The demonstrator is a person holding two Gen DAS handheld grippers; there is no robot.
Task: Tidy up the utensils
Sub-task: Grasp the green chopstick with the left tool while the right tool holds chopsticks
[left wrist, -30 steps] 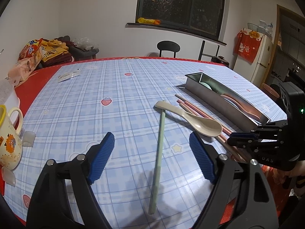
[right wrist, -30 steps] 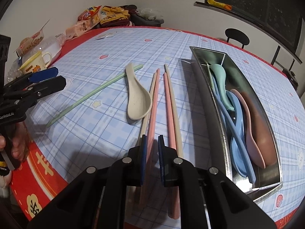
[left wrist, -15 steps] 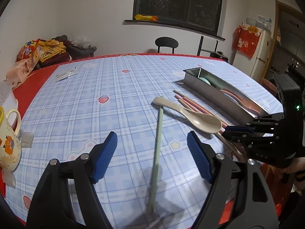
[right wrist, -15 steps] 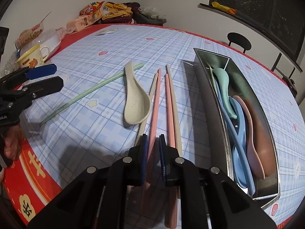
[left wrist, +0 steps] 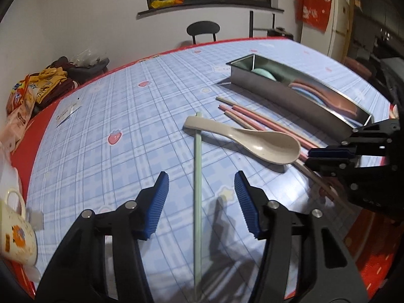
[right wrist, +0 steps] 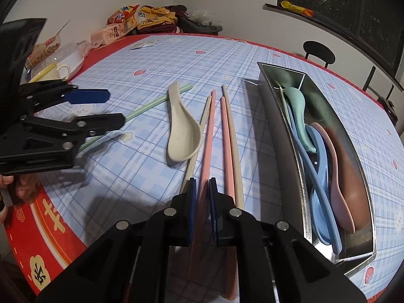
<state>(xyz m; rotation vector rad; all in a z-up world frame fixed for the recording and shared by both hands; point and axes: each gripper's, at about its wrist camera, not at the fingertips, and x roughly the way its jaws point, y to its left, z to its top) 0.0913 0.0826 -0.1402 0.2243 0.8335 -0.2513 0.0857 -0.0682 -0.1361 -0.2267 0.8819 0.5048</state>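
the right gripper (right wrist: 202, 189) pinches a pink chopstick (right wrist: 207, 136) near its close end, beside the metal tray (right wrist: 285, 131) of spoons. the left gripper (left wrist: 199, 184) is spread wide over the green chopstick (left wrist: 197, 176), not touching. the chopstick's far tip is hidden under the beige spoon (left wrist: 252, 141).

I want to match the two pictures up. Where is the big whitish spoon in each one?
Left wrist view: the whitish spoon lies right of centre, bowl pointing right, its handle across the green chopstick.
Right wrist view: the same spoon lies just left of centre, bowl toward the camera.
Shared landmark: the metal tray, beyond the pink chopsticks from the spoon.
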